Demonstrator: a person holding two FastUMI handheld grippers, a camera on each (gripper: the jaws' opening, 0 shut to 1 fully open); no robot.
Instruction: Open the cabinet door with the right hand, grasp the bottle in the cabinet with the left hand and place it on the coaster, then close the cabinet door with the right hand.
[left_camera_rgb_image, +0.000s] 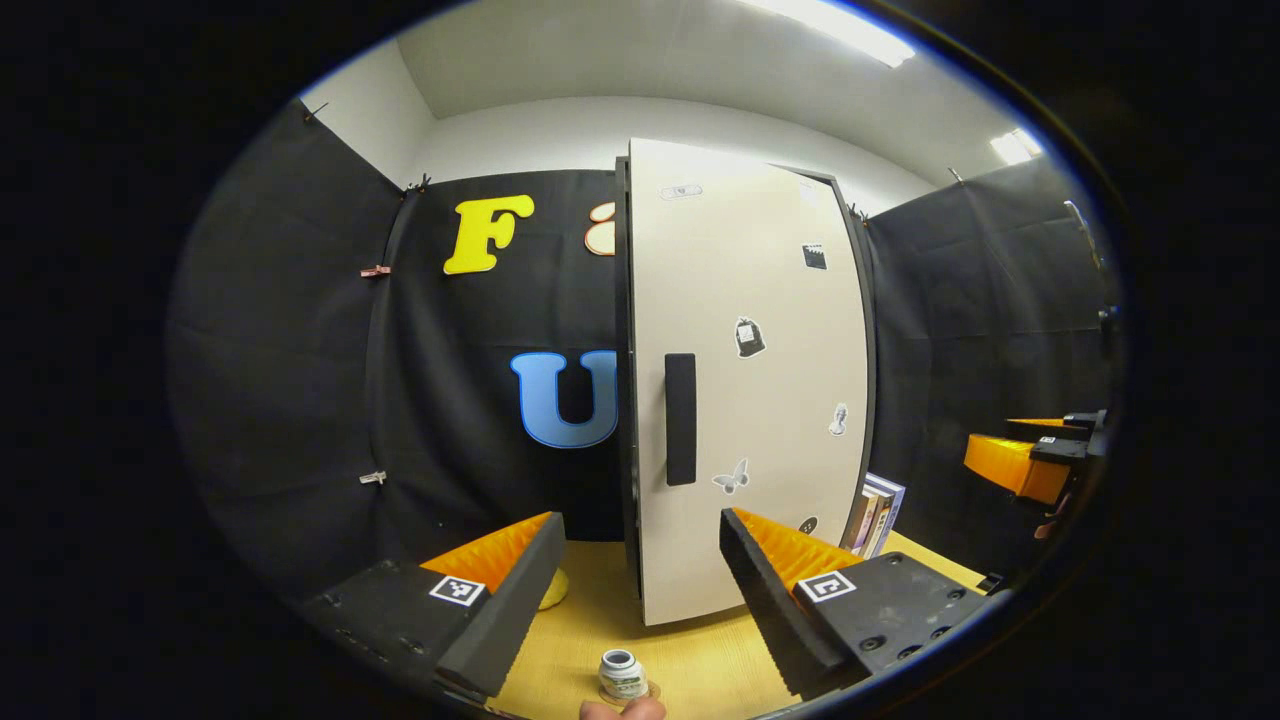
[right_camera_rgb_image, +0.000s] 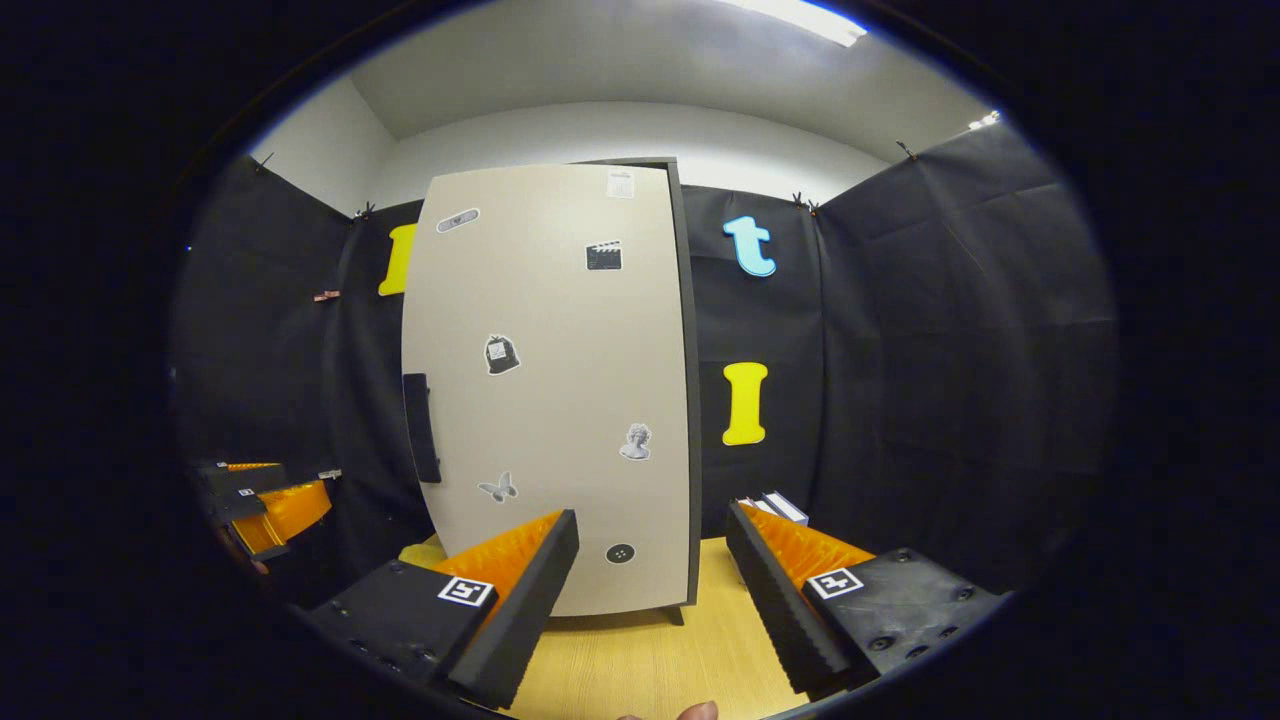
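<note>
- Left gripper view: left gripper (left_camera_rgb_image: 632, 585) fingers spread wide, nothing between them, touching nothing.
- Bottle (left_camera_rgb_image: 622, 674) just below the gap, upright on the coaster (left_camera_rgb_image: 650, 691), long axis vertical, cap up, on the wooden table (left_camera_rgb_image: 700, 655).
- Cabinet door (left_camera_rgb_image: 750, 370) ahead, closed, dark handle (left_camera_rgb_image: 680, 418) vertical near its left edge.
- Books (left_camera_rgb_image: 876, 512) right of the cabinet.
- Right gripper view: right gripper (right_camera_rgb_image: 650, 585) also wide apart, empty, facing the door.

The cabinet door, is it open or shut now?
Shut, it seems: the cabinet door lies flat against the cabinet front, its handle untouched, and no interior shows in either view.
</note>
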